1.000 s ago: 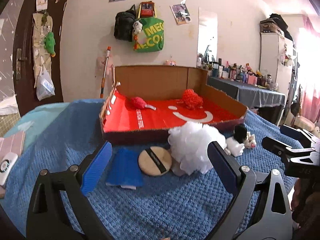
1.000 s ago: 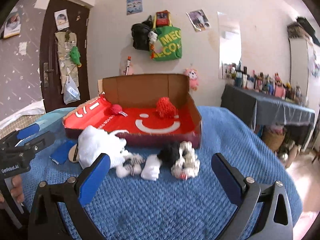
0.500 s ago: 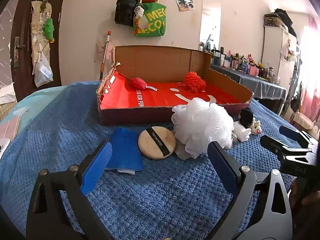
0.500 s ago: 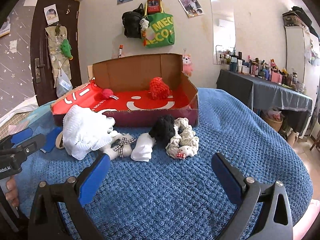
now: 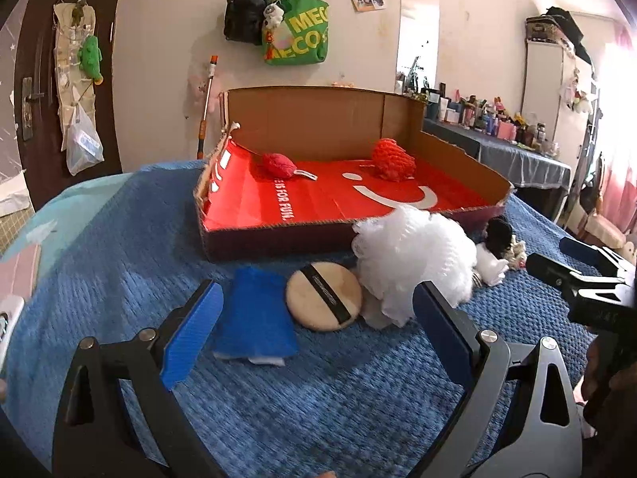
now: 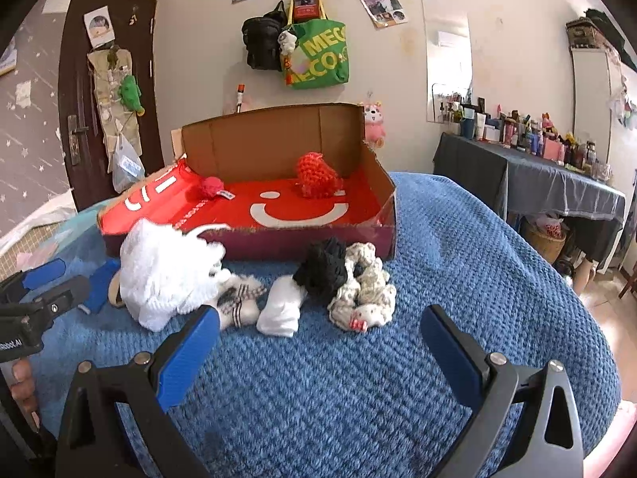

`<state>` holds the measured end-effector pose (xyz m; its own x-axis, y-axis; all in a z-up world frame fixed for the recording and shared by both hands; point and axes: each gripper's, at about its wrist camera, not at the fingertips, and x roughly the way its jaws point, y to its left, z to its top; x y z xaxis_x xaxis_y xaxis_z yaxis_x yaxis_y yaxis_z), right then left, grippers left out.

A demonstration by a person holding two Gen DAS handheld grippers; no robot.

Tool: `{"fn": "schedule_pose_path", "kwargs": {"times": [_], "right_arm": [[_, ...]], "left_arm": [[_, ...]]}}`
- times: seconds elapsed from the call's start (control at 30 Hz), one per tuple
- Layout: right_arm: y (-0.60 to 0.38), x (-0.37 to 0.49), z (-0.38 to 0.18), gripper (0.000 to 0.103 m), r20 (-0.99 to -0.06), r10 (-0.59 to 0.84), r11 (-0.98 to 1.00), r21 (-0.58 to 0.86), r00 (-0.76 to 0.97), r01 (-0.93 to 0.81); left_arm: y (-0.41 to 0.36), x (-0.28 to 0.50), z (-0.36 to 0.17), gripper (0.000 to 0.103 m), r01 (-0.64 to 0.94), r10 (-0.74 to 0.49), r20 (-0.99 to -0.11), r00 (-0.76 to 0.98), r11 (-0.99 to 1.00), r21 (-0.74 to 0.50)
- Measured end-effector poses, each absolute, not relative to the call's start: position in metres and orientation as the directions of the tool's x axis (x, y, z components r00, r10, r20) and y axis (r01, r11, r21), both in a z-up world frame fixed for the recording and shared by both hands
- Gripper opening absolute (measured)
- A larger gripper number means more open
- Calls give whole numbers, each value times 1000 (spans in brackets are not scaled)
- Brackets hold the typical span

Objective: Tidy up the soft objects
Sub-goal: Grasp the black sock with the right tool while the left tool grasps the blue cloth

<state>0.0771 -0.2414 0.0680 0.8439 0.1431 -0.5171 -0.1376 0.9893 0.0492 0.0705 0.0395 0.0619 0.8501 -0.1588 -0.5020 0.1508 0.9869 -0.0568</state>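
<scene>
Both jaws spread, nothing held: I lower the left hand-held gripper (image 5: 314, 330) squarely over the powder puff (image 5: 324, 296) lying near the bed's (image 5: 119, 239) front edge, between blue cloth (image 5: 254, 320) and white bath pouf (image 5: 414, 261), while the right hand-held gripper (image 6: 318, 342) hovers before the socks (image 6: 278, 310), then carry it into the cardboard tray (image 5: 278, 235).

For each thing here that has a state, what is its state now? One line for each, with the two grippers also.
Left gripper: open, empty.
Right gripper: open, empty.
Box: open, on the blanket.
Red puffs: two, inside the box.
White puff: outside, before the box.
Round pad: flat on the blanket.
Blue cloth: flat, beside the pad.
Black scrunchie: outside the box.
</scene>
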Motion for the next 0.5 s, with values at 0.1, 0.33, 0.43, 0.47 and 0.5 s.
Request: {"fn": "schedule_pose_path", "kwargs": {"times": [0.1,0.33,0.43,0.47,0.5], "right_arm": [[-242,84,71,103,-524,146,989,57,839,-137],[-238,108,77,103,-567,176,983,60,805,-173],[-237,118,78,103,-581,157,985,39,799,-166],[-237,121,78,103,-586,154,986,37,796,-164],[-237,125,78,102,-592,151,986,35,792,-162]], "left_arm": [[44,77,66,98,152,-156,-514,844,987,-50],[65,98,69,98,145,-128,-581,804,989,-19],[74,106,65,98,160,-142,-621,771,987,-27],[77,109,63,98,164,-144,-638,756,986,-28],[78,111,61,98,166,-144,-649,747,986,-28]]}}
